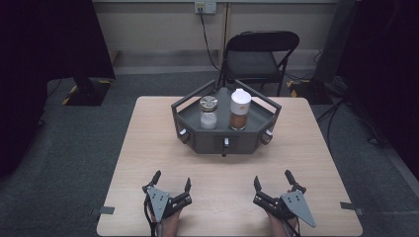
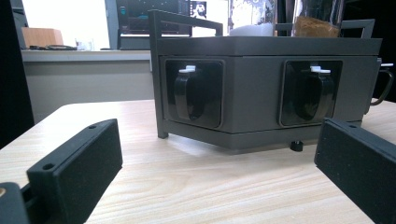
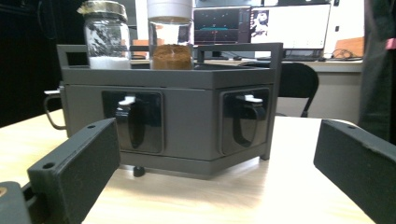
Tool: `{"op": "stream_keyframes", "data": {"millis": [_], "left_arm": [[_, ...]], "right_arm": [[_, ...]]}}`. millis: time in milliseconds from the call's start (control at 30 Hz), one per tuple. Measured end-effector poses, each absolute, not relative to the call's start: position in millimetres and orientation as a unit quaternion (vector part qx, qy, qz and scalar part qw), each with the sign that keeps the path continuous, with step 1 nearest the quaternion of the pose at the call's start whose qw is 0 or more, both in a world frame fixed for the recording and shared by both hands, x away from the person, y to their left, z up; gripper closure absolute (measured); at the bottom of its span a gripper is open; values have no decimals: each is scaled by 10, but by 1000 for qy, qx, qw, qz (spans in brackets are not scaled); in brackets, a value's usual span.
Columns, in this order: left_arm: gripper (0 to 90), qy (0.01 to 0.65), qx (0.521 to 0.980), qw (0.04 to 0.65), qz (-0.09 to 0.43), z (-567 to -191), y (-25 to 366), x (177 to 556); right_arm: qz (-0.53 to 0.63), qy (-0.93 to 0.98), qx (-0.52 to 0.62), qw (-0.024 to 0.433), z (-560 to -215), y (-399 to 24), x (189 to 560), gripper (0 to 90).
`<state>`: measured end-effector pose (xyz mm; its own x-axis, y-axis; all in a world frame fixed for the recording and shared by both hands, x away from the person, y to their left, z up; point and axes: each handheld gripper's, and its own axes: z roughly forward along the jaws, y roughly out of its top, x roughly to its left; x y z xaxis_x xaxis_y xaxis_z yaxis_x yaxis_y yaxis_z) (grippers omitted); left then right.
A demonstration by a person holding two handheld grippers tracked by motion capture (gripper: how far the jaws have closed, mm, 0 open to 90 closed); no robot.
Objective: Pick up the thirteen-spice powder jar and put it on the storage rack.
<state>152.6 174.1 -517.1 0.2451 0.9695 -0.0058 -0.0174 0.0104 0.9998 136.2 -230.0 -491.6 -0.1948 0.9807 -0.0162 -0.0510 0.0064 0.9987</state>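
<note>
A dark grey hexagonal rack [image 1: 197, 141] stands at the middle of the table toward the far side. On its top tray stand a glass jar with a metal lid and white powder [image 1: 208, 113] and a taller white-capped jar of brown powder [image 1: 239, 109]. Black mugs sit in recesses in the rack's side faces [image 2: 190, 93] [image 3: 244, 119]. My left gripper [image 1: 172, 180] rests open near the front edge on the left. My right gripper [image 1: 272, 178] rests open on the right. Both point toward the rack and hold nothing.
The wooden table [image 1: 148, 143] has bare room in front of and beside the rack. A black folding chair [image 1: 259, 57] stands behind the table. Dark stands and cables lie on the floor at both sides. Small brackets sit at the table's front corners [image 1: 106, 210].
</note>
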Motion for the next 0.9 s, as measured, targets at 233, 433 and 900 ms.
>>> {"op": "stream_keyframes", "data": {"millis": [233,433,900], "left_arm": [[1,435,549,562,440,-5170,1725,1520],[1,435,549,562,441,-5170,1722,1519],[2,436,548,561,442,-5171,1717,1517]], "right_arm": [[549,537,441,465,-5036,-2268,1329,0],[544,535,445,469,-5078,-2245,1314,0],[534,538,454,468,-5122,-2233,1312,0]]}}
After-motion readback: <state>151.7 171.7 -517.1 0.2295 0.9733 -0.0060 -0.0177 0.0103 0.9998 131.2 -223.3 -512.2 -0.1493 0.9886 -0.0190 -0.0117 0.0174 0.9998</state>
